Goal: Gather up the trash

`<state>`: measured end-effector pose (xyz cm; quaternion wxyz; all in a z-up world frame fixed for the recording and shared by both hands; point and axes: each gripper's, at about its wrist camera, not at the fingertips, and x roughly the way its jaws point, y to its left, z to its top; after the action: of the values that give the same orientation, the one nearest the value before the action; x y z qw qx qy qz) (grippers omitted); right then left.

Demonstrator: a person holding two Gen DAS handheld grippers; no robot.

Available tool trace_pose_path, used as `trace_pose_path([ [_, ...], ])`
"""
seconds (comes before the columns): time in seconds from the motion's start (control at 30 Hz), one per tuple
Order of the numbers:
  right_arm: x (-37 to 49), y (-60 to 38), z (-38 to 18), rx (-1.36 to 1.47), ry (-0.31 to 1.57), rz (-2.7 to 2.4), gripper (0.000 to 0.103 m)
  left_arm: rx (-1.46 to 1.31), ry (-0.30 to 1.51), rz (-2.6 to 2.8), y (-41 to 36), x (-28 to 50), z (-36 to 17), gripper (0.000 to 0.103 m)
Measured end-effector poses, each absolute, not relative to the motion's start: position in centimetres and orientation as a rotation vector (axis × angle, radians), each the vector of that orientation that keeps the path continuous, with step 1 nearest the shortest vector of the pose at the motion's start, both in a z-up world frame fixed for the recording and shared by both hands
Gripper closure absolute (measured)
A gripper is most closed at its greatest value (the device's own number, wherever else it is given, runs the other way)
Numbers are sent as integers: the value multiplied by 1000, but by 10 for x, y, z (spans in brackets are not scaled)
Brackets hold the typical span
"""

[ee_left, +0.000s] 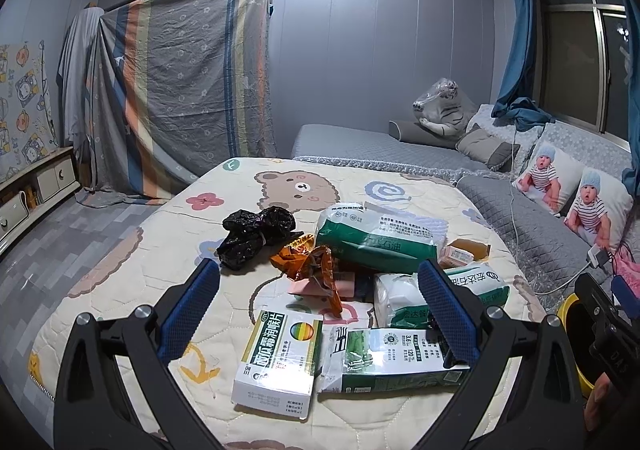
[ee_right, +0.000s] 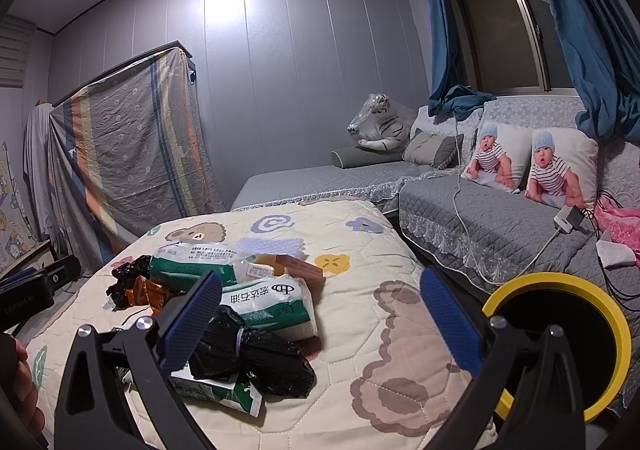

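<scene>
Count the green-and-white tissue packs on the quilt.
3, possibly more hidden. One pack lies at the far side of the pile, one in the middle behind the left hand-held gripper's right finger, and a flat one nearest, beside the medicine box.

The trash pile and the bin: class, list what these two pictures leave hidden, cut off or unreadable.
1. Yellow-rimmed bin: right wrist view, its inside is dark and its lower part sits behind the right hand-held gripper; the left wrist view cuts it at the edge.
2. Black bag: right view, its left end hides behind a finger.
3. Medicine box: left view, small print too fine to read.
</scene>
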<state>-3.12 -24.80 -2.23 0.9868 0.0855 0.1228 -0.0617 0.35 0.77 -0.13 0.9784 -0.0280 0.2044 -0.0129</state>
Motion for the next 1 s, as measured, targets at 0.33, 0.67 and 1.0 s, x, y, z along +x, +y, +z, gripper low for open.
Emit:
trace_pose_path([
  [0.33, -31, -248, -23, 172, 248, -124, 7, -65, 422, -26, 9, 6, -4, 8],
  [0.67, -30, -248, -24, 171, 250, -124, 7, -70, 421, -33, 10, 7, -5, 8],
  [1.0, -30, -248, -24, 172, 253, -123, 7, -77, 424, -34, 12, 7, -6, 8],
])
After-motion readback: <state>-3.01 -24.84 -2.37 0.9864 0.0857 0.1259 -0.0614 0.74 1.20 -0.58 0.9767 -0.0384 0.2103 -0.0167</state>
